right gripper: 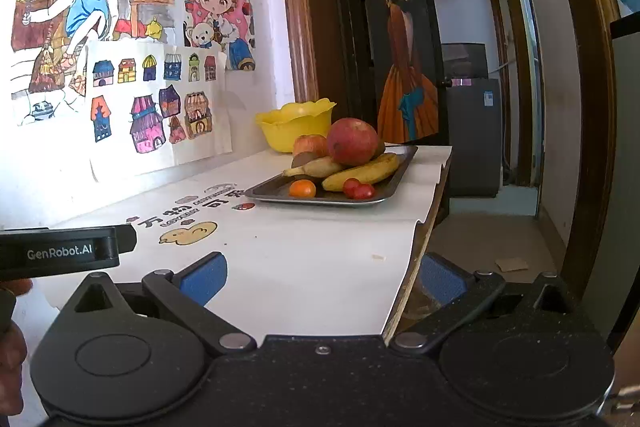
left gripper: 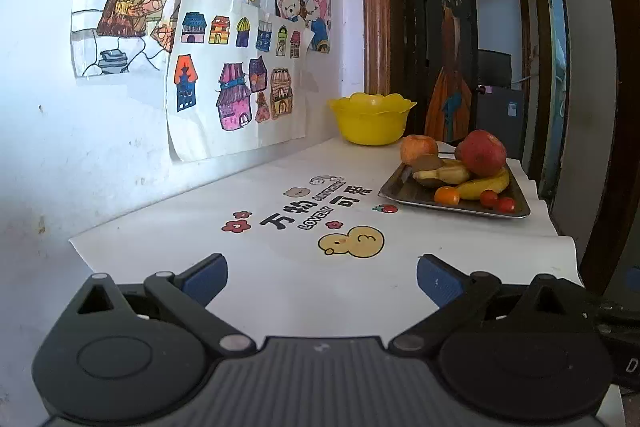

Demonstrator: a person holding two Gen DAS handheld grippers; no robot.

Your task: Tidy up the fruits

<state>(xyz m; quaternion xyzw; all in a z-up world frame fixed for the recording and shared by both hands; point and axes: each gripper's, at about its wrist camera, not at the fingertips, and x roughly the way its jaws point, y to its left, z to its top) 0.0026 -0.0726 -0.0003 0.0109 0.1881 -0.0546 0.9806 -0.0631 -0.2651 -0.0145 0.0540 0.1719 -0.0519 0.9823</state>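
A dark metal tray (left gripper: 404, 191) (right gripper: 264, 191) at the table's far right holds a heap of fruit: a big red apple (left gripper: 482, 153) (right gripper: 353, 141), a smaller apple (left gripper: 418, 148) (right gripper: 310, 145), bananas (left gripper: 486, 185) (right gripper: 364, 171), a kiwi (left gripper: 427, 163), a small orange (left gripper: 447, 195) (right gripper: 302, 188) and cherry tomatoes (left gripper: 497, 201) (right gripper: 358, 189). Behind the tray stands a yellow bowl (left gripper: 370, 125) (right gripper: 290, 126). My left gripper (left gripper: 322, 279) hangs open over the near table, well short of the tray. My right gripper (right gripper: 322, 279) is open too, straddling the table's right edge.
A white printed mat (left gripper: 320, 227) covers the table. Drawings (left gripper: 236, 79) hang on the wall to the left. The table's right edge (right gripper: 424, 239) drops to the floor, with a doorway (right gripper: 476, 67) beyond. The left gripper's body (right gripper: 60, 251) shows at the right view's left side.
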